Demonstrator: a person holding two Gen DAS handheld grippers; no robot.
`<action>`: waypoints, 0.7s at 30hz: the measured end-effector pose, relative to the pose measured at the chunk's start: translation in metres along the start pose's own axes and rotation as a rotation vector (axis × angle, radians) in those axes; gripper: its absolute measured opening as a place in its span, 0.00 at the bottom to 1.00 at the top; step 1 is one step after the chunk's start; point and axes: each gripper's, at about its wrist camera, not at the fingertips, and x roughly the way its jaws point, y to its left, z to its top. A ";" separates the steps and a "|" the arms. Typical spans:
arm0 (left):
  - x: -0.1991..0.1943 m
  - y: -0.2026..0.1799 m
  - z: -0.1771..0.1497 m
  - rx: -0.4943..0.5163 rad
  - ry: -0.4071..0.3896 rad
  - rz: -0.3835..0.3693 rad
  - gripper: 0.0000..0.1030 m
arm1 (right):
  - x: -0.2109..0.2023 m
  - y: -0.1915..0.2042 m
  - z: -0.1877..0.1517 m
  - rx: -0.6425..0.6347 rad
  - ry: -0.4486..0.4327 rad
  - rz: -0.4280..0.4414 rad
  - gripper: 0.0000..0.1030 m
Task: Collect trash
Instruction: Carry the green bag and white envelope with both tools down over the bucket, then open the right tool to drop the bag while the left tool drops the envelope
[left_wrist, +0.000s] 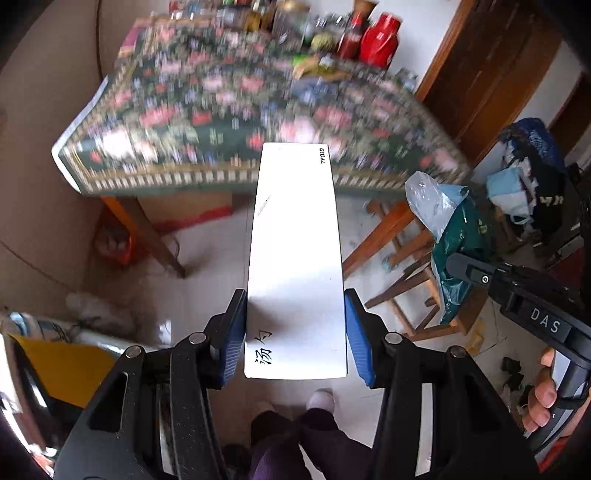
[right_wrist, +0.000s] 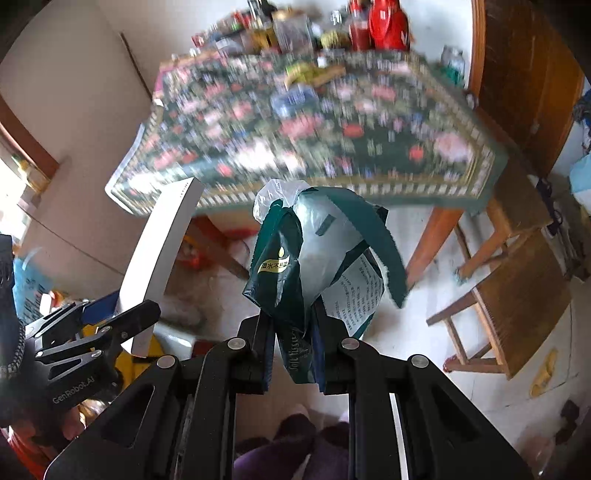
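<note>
We hold a flat box (left_wrist: 295, 266) between the left gripper's (left_wrist: 295, 332) pads, lengthwise, its far end before the table's (left_wrist: 229, 122) near edge. To its right, the right gripper (right_wrist: 293, 350) pinches a crumpled wrapper (right_wrist: 317, 258), also before that edge. Bottles and jars (left_wrist: 317, 26) crowd the table's far edge. A stool (right_wrist: 517, 280) stands beside the table's right corner, on the floor (left_wrist: 207, 258).

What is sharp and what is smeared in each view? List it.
Left wrist view: white box in the left tool is crisp with a bright sheen; floral tablecloth is motion-blurred. Right wrist view: green wrapper in the right tool is sharp; the cloth and the jars behind smear; fisheye bends the edges.
</note>
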 end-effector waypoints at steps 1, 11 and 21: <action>0.017 0.001 -0.005 -0.014 0.017 0.004 0.49 | 0.011 -0.005 -0.004 -0.004 0.015 -0.002 0.15; 0.168 0.018 -0.067 -0.081 0.192 0.023 0.49 | 0.156 -0.057 -0.053 0.009 0.206 0.010 0.15; 0.304 0.049 -0.111 -0.019 0.328 0.054 0.49 | 0.306 -0.080 -0.102 0.045 0.363 0.066 0.16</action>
